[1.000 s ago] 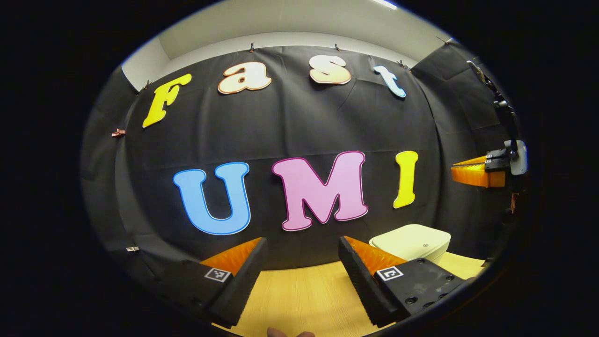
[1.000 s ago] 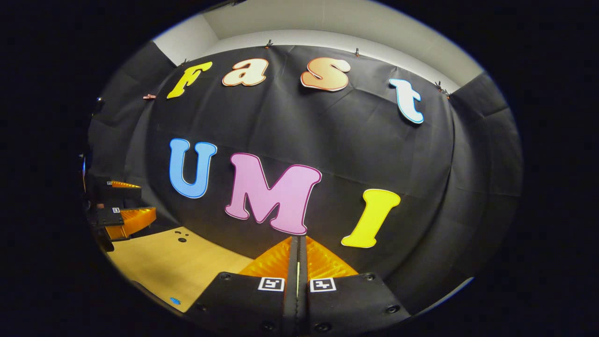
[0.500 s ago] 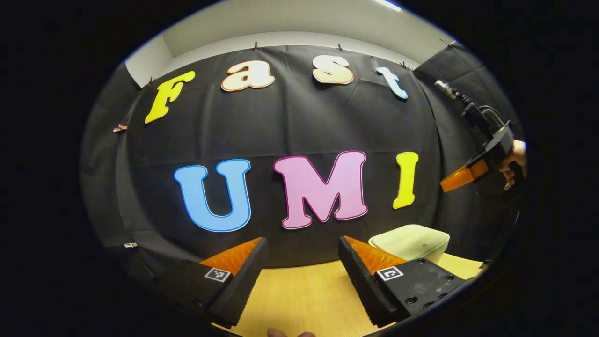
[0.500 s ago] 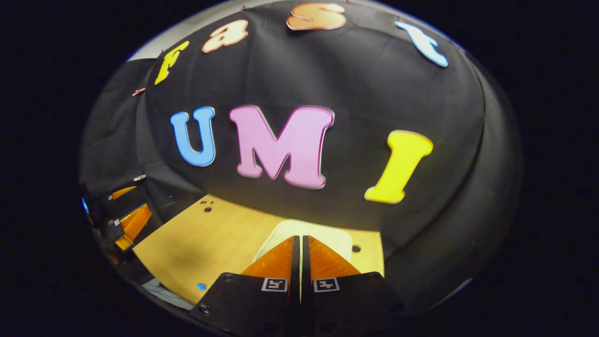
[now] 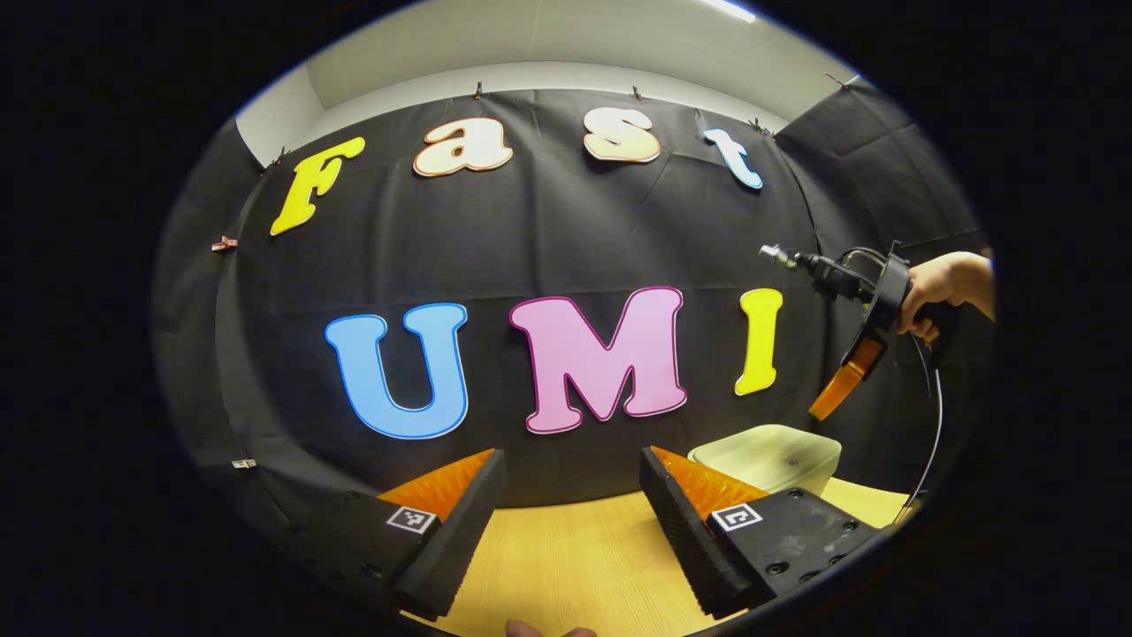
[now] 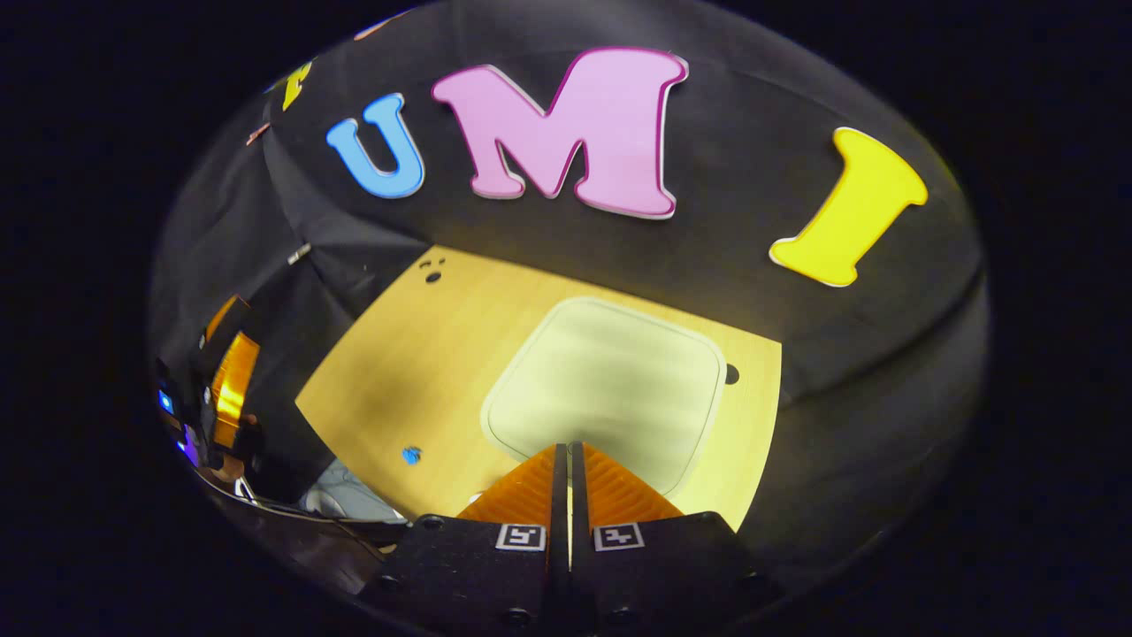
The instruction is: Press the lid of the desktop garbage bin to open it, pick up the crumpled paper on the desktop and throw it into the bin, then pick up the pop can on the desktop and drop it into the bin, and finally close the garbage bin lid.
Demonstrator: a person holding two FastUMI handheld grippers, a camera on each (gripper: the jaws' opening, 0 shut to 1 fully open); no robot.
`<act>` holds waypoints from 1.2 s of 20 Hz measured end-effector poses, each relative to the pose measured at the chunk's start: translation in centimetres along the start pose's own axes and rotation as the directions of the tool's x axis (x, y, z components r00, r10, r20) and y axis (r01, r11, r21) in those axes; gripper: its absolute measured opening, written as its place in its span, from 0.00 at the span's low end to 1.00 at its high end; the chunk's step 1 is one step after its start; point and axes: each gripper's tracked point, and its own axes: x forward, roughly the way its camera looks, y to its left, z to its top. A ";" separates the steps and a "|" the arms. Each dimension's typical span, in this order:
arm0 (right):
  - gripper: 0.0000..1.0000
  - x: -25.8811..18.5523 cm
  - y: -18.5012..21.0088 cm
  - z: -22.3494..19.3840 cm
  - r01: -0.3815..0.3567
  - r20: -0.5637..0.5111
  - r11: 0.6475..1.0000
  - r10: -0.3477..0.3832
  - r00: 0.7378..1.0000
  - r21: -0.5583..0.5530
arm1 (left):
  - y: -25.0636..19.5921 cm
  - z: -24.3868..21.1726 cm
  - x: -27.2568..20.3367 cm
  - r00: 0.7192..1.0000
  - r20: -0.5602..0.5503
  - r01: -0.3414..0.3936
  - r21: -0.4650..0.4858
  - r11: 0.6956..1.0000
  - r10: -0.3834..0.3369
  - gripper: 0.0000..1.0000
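Hovering over the bin lid (image 6: 610, 389) at frame centre, our right gripper (image 6: 566, 456) has fingers pressed together; our left gripper (image 5: 570, 460) stands spread.

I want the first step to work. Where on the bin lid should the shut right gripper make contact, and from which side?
Come from straight above with the shut right gripper and press the bin lid, not pinch it: the lid is closed, broad, flat, with no handle. Which spot triggers it is not clear; probably near an edge.
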 end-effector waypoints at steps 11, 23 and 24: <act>0.05 6.3 -0.8 -2.0 -0.073 -0.267 0.997 0.062 0.962 -0.031 | 0.1 -0.7 -0.4 1.000 -0.016 -0.011 -0.011 1.000 0.011 0.97; 0.05 7.2 -0.7 -3.2 -0.104 -0.441 0.986 0.036 0.897 -0.130 | 0.2 -1.2 -0.3 1.000 -0.026 -0.015 -0.009 1.000 0.014 0.97; 0.05 7.2 -0.8 -3.4 -0.099 -0.451 0.985 0.026 0.892 -0.140 | 0.3 -1.4 -0.2 1.000 -0.026 -0.014 -0.007 1.000 0.014 0.97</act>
